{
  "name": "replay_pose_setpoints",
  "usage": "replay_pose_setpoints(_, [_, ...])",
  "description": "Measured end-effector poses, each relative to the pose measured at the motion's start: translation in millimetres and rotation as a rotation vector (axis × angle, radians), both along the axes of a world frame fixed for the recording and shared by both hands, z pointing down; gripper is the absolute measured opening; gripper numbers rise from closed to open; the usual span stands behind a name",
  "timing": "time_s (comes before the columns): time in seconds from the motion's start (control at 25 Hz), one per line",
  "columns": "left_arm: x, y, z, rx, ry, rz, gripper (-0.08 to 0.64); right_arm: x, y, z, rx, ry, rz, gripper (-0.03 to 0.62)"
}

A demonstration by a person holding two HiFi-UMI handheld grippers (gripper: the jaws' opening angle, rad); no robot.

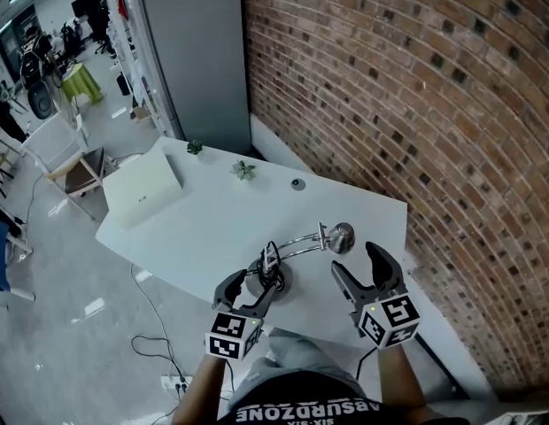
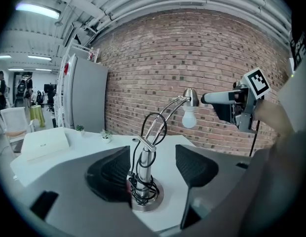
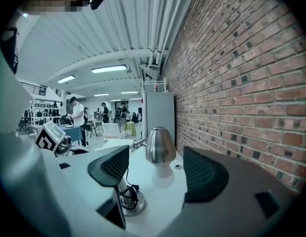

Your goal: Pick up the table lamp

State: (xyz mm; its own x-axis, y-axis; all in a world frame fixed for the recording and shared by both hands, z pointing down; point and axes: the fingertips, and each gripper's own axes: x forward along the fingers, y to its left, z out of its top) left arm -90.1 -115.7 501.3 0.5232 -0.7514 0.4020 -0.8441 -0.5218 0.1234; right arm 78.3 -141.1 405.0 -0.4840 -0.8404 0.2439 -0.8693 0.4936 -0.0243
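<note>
The left tool point(image 1: 250, 287) is spread around the table lamp point(image 1: 276, 277) stem, the right tool point(image 1: 356, 259) spread before its steel shade point(image 1: 342, 235), on a white worktop point(image 1: 204, 228). The shirt point(image 1: 307, 410) reads ABSURDZONE.

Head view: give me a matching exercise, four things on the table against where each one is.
1 lamp base
2 lamp head
3 white box
4 small plants

A left end of the table
B just ahead of the fingers of the right gripper
C far edge of the table
D just ahead of the fingers of the left gripper

Pairs: 1-D, 2-B, 3-A, 4-C
</note>
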Motion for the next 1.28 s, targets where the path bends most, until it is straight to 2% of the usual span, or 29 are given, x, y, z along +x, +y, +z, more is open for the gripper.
replay_pose_setpoints(0.52, [15,-24,39,-0.058,-0.085,0.066,0.27,-5,-18,12,-0.035,-0.038,-0.019,0.316])
replay_pose_setpoints(0.88, [21,-37,55,-0.078,-0.091,0.079,0.27,-7,-33,18,-0.046,-0.028,-0.045,0.316])
replay_pose_setpoints(1.28, [26,-49,70,-0.11,-0.106,0.095,0.27,-12,-36,14,-0.033,-0.006,-0.12,0.316])
